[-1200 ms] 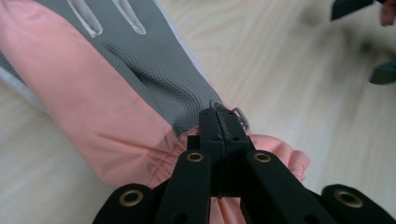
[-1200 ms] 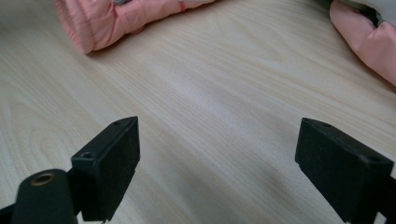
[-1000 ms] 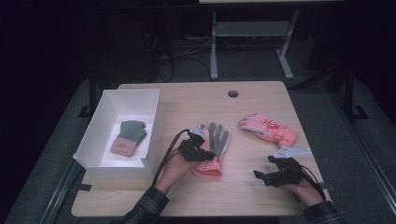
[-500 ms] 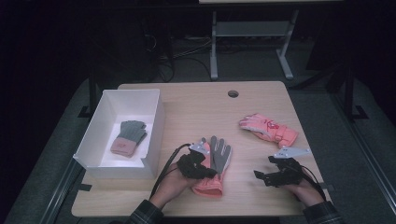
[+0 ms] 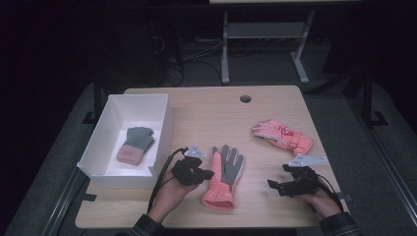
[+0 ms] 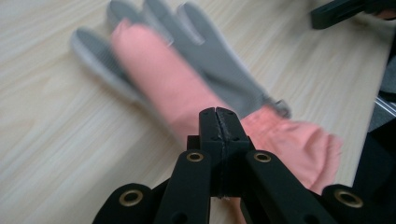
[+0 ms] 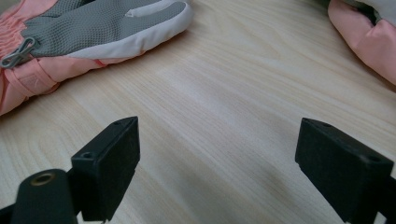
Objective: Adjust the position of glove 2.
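Pink and grey, the glove (image 5: 223,178) lies flat at table (image 5: 206,113) centre, cuff toward 6 o'clock. It looks soft, light and floppy; the gathered cuff seems the surest hold. Left gripper (image 6: 218,119), jaws pressed together, sits at its 9 o'clock, holding nothing I can confirm. Right gripper (image 7: 219,158) gapes wide, empty.

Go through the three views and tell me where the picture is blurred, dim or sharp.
High view: the table is evenly lit, the room behind it nearly black. Left gripper view: the pink and grey glove is smeared and soft, while the left gripper, jaws together, is crisp. Right gripper view: the wood grain and the glove's grey mesh are sharp, with the right gripper wide open.
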### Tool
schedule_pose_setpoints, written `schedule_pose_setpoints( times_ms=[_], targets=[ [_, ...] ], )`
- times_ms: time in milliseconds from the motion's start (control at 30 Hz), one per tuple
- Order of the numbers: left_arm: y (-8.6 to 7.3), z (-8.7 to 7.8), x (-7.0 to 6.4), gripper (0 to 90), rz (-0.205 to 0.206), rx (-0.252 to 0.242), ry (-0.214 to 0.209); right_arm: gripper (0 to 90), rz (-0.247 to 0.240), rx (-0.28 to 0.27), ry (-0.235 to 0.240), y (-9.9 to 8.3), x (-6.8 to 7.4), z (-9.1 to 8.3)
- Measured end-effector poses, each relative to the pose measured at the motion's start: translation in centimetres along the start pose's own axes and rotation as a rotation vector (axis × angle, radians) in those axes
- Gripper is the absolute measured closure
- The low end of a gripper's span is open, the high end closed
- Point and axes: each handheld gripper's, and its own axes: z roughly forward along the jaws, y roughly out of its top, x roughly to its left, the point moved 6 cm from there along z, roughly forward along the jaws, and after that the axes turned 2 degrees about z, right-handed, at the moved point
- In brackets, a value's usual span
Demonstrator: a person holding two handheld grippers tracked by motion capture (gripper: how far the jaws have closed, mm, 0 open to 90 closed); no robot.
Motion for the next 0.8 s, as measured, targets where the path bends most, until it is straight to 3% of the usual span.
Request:
schedule_pose_setpoints(
  times_ms=[133, 267, 433, 600, 800],
  targets=[
    [-1.3, -0.1, 0.4, 89.9, -0.021, 0.03, 0.037, 13.6, 0.006, -0.007, 0.0, 0.0, -0.1, -0.1],
    [-2.0, 0.8, 0.4, 89.9, -0.028, 0.064, 0.013, 13.5, -0.003, -0.002, 0.001, 0.1, 0.0, -0.1],
    [-1.7, 1.7, -0.6, 89.9, 0.023, 0.083, -0.029, 13.4, 0.003, -0.005, -0.001, 0.2, -0.1, -0.2],
    [-1.1, 2.8, -1.7, 89.9, 0.051, 0.087, -0.06, 13.5, 0.046, -0.007, -0.019, 0.4, -0.7, -0.7],
    [-0.3, 4.0, -2.6, 89.9, 0.079, 0.082, -0.087, 13.6, 0.045, -0.022, 0.015, 0.8, -0.7, -1.6]
  ],
)
